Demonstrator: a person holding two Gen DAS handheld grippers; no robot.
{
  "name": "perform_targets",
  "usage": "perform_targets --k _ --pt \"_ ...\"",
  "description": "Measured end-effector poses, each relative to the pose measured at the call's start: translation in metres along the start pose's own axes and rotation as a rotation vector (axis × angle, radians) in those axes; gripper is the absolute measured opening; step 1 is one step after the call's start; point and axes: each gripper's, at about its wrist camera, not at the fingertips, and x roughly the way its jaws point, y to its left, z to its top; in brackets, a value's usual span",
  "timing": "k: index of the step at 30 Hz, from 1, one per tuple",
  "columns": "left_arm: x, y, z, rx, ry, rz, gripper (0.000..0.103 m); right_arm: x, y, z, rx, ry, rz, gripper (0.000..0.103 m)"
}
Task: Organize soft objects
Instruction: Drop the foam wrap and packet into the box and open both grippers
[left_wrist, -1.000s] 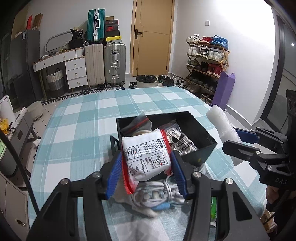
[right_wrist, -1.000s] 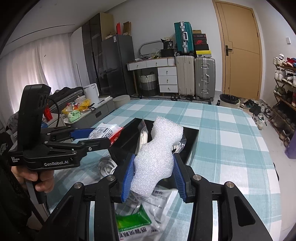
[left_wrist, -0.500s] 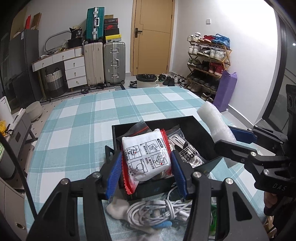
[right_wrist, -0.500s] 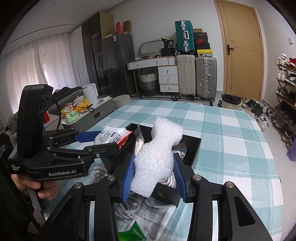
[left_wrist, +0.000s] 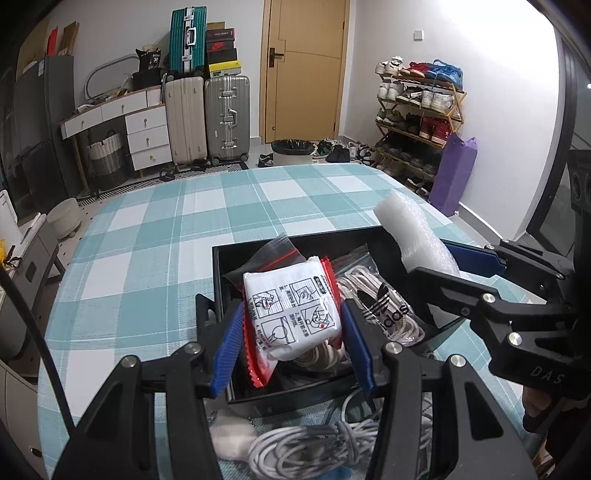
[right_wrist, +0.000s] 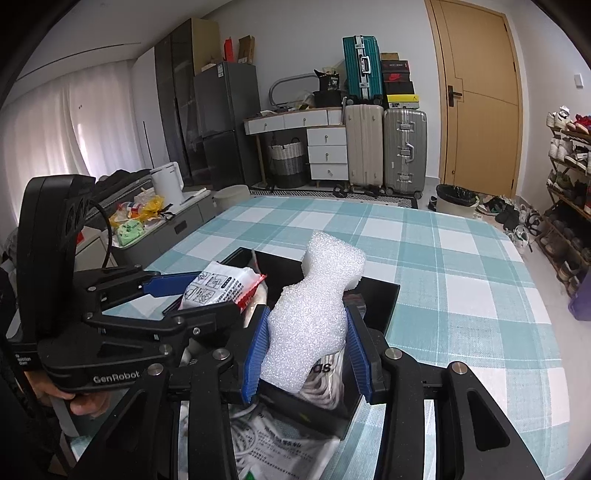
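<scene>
We hold both items over the black bin (left_wrist: 391, 240): left gripper (left_wrist: 291, 328) jaws clamped on the white packet (left_wrist: 291, 314), right gripper (right_wrist: 304, 347) jaws clamped on the foam piece (right_wrist: 314, 306). Neither is released yet. Bagged laces already lie inside; a white cable (left_wrist: 306, 446) remains on the tabletop (left_wrist: 155, 236).

Both grippers held side by side, angled down.
L gripper (left_wrist: 291, 332): jaws clamped on a white packet (left_wrist: 291, 314). R gripper (right_wrist: 306, 347): jaws pinched on a foam piece (right_wrist: 314, 306). Each handle gripped by a hand (right_wrist: 86, 400).
</scene>
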Motion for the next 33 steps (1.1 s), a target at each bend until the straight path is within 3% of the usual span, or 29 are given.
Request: perform_targets --k 18,23,25,28,33 --pt "0.012 -0.006 -0.004 0.037 0.009 0.001 0.054 0.031 -0.01 -0.002 -0.033 0.054 -0.043 0.042" --pt "0.007 -0.006 -0.004 0.029 0.017 -0.03 0.063 0.023 -0.015 -0.003 -0.032 0.038 -0.071 0.056" --pt "0.002 -0.006 -0.003 0.024 0.014 -0.021 0.074 0.016 -0.017 -0.004 -0.029 0.028 -0.085 0.072" --pt "-0.007 -0.005 -0.003 0.015 -0.007 -0.034 0.083 0.004 -0.02 -0.005 -0.019 0.009 -0.085 0.089" --pt "-0.022 -0.002 -0.005 -0.003 -0.033 0.009 0.103 -0.01 -0.019 -0.013 -0.023 0.034 -0.07 0.102"
